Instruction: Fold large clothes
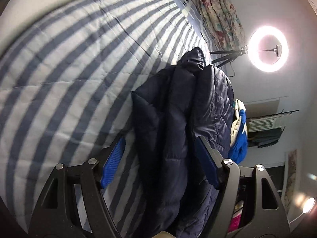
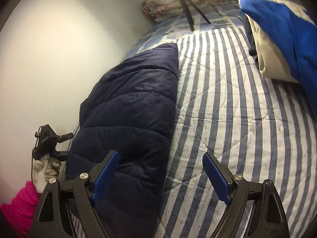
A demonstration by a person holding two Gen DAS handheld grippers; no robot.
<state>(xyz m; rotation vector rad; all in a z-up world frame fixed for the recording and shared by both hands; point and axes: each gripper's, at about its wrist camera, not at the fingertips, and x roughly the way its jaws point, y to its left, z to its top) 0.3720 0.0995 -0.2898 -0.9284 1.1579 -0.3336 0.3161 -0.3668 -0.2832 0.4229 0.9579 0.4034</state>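
Lying folded lengthwise on the striped bed (image 2: 227, 99), the navy puffer jacket (image 2: 128, 109) stretches toward 12 o'clock; the left gripper (image 1: 160, 160) straddles it with jaws released, the right gripper (image 2: 161, 175) hovers beside it, jaws released, blue-and-cream garment (image 2: 281, 35) at 2 o'clock

In the right wrist view the folded jacket (image 2: 130, 123) lies on the bed (image 2: 227, 109), along its left edge beside the wall (image 2: 59, 49). A pile of clothes (image 2: 281, 35) sits on the bed at the far right, well apart from the jacket. A rolled blanket (image 2: 178, 2) lies at the far end, behind the tripod legs (image 2: 190, 13). The left gripper (image 2: 49, 142) is at the near left, just beside the jacket. In the left wrist view the jacket (image 1: 178, 129) reaches between the jaws, with the ring light (image 1: 268, 48) at the far right.
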